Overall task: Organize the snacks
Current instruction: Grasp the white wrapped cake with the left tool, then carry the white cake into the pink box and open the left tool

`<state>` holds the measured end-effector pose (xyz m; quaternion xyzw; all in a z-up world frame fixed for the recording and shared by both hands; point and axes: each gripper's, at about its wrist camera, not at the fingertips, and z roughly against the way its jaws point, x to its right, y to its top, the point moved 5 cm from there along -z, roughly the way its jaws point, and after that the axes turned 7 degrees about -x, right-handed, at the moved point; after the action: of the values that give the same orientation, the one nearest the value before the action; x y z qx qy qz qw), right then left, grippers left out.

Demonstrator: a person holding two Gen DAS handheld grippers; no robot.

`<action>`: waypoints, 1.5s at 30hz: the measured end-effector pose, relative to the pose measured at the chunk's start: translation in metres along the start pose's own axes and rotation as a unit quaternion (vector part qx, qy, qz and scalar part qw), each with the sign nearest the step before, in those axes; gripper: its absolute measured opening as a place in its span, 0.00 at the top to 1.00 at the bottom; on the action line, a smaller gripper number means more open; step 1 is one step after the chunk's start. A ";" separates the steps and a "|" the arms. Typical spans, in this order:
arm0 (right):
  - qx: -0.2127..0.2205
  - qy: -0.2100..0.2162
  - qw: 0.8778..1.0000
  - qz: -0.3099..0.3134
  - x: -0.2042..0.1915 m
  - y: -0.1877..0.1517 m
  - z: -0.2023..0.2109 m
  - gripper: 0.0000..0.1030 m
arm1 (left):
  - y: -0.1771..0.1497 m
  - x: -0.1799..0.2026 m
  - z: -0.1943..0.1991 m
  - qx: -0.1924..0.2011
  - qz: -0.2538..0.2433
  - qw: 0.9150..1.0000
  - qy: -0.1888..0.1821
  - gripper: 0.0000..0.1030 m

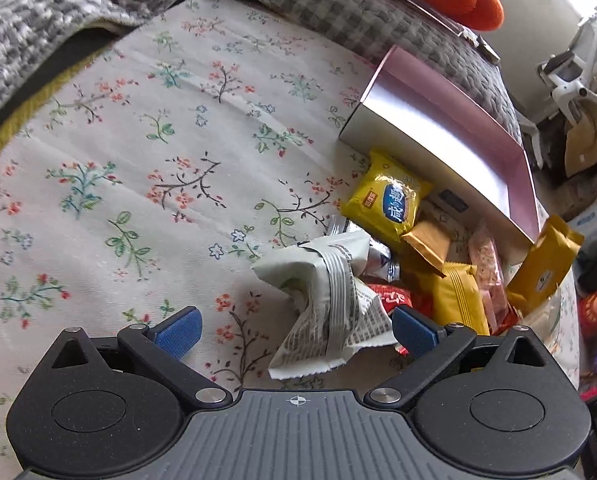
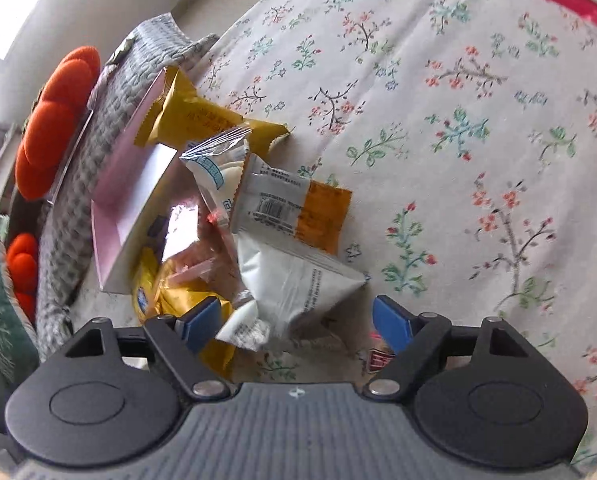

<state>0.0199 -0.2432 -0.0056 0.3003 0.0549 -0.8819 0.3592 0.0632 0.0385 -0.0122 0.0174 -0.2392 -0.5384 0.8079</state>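
A heap of snack packets lies on a floral cloth beside a pink box (image 1: 450,140). In the left wrist view a white-and-grey packet (image 1: 330,304) lies between the blue fingers of my open left gripper (image 1: 294,330), with a yellow packet (image 1: 390,196), orange-gold packets (image 1: 458,296) and a red packet (image 1: 394,300) behind it. In the right wrist view my open right gripper (image 2: 298,320) sits over a white packet (image 2: 298,284), near a white-orange packet (image 2: 294,208), a clear packet (image 2: 218,164) and a gold packet (image 2: 194,116). The pink box (image 2: 138,184) is to the left.
The floral cloth (image 1: 138,160) stretches wide to the left of the heap and also shows in the right wrist view (image 2: 478,140). A grey knitted blanket (image 1: 338,8) and orange cushions (image 2: 54,120) lie behind the box. Clutter stands past the cloth's right edge (image 1: 594,220).
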 end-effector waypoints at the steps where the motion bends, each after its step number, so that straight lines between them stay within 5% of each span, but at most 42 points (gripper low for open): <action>1: -0.002 0.004 1.000 -0.007 0.000 0.000 -0.002 0.25 | 0.001 0.000 -0.002 -0.001 0.006 1.000 -0.004 0.02; 11: 0.011 0.035 0.998 -0.043 0.004 0.002 -0.009 0.45 | 0.006 0.005 -0.008 0.020 0.001 1.000 -0.013 0.11; 13: 0.008 0.040 0.998 -0.042 0.003 0.001 -0.013 0.55 | 0.007 0.008 -0.008 0.027 -0.008 1.000 -0.008 0.23; 15: 0.010 0.041 0.998 -0.041 0.002 0.000 -0.014 0.60 | 0.007 0.008 -0.008 0.032 -0.011 0.999 -0.008 0.44; 18: 0.012 0.047 0.998 -0.047 0.005 0.001 -0.013 0.61 | 0.006 0.007 -0.007 0.034 -0.013 0.999 -0.010 0.61; 37: 0.022 0.055 0.998 -0.024 -0.002 -0.006 0.014 0.66 | 0.012 0.002 0.036 0.043 -0.005 0.998 -0.035 0.61; 45: 0.035 0.065 0.996 0.043 -0.038 0.017 0.029 0.66 | 0.045 0.033 0.062 0.100 -0.058 0.992 -0.045 0.61</action>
<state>0.0389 -0.2419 0.0416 0.3718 0.0346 -0.8455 0.3817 0.0867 0.0429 0.0680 0.0881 -0.3263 -0.5578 0.7580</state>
